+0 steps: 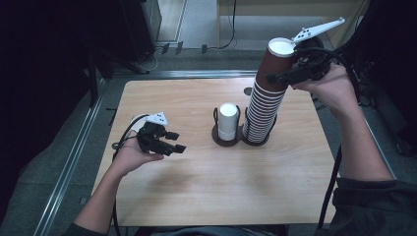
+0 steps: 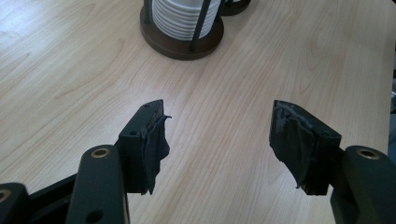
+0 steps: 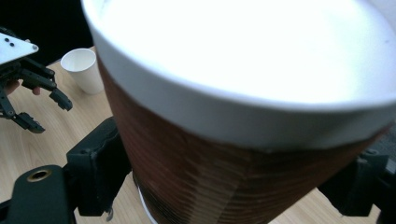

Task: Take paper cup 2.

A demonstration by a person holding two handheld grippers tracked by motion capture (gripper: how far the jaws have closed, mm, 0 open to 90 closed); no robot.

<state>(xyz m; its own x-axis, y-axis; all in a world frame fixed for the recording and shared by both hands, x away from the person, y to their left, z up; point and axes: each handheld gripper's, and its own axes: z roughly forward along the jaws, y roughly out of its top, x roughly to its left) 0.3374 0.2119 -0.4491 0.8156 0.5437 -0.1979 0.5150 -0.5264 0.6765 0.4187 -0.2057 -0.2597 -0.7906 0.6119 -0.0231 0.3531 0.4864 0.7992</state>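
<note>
A tall stack of brown paper cups (image 1: 263,110) stands in a dark rod holder right of the table's middle. My right gripper (image 1: 279,69) is shut on the top brown cup (image 1: 278,55), one jaw on each side below its white rim (image 3: 243,107). In the right gripper view the jaws hug the cup's brown wall (image 3: 210,158). A short stack of white cups (image 1: 227,120) sits in a second holder (image 2: 182,44) beside the tall one. My left gripper (image 1: 178,141) hovers over the table at the left, open with nothing between its pads (image 2: 156,144).
The wooden table (image 1: 221,191) has bare wood in front of both holders and around the left hand. A small round hole (image 1: 247,91) lies near the far edge. Grey floor and a metal rail (image 1: 74,162) run along the left side.
</note>
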